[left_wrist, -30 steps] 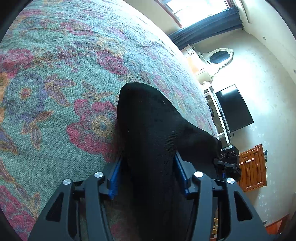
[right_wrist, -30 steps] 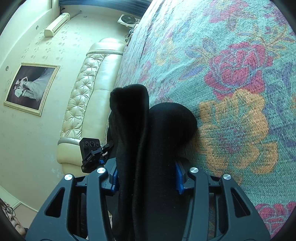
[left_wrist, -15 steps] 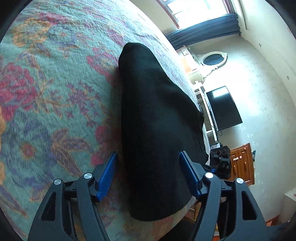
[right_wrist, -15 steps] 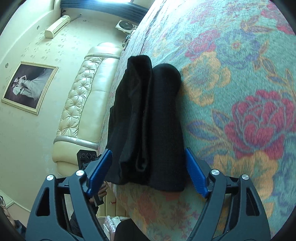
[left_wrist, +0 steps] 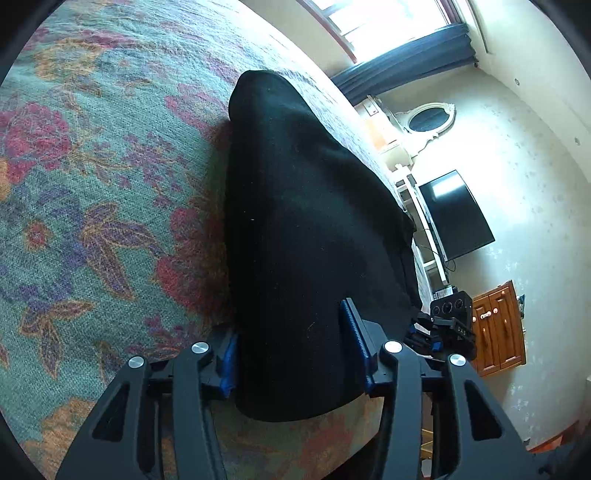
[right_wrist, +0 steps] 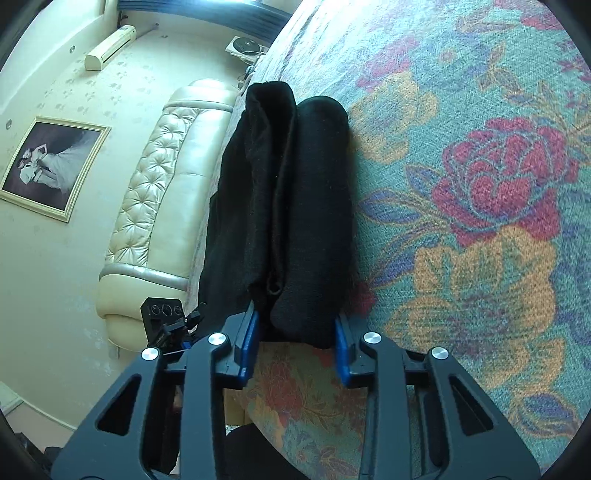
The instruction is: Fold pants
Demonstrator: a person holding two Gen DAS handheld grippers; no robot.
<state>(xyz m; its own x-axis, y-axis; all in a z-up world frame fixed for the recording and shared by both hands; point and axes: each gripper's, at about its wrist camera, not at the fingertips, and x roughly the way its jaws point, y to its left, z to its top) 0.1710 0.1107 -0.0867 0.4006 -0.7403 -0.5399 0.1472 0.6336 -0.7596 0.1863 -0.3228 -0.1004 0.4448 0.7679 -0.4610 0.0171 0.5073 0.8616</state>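
The black pants lie folded in a thick bundle on the floral bedspread. My left gripper has its jaws around the near end of the bundle, blue pads against its sides. In the right wrist view the pants show stacked folded layers. My right gripper has its jaws around the other end of the bundle, pads at its sides. Each gripper shows in the other's view, the right one and the left one.
The bedspread covers a bed. A cream tufted headboard and a framed picture stand to one side. A television, a wooden cabinet and a window are on the other side.
One second ago both grippers were shut on the pants. They opened wide as the bundle lay on the bed, and now the jaws have narrowed around its ends again.
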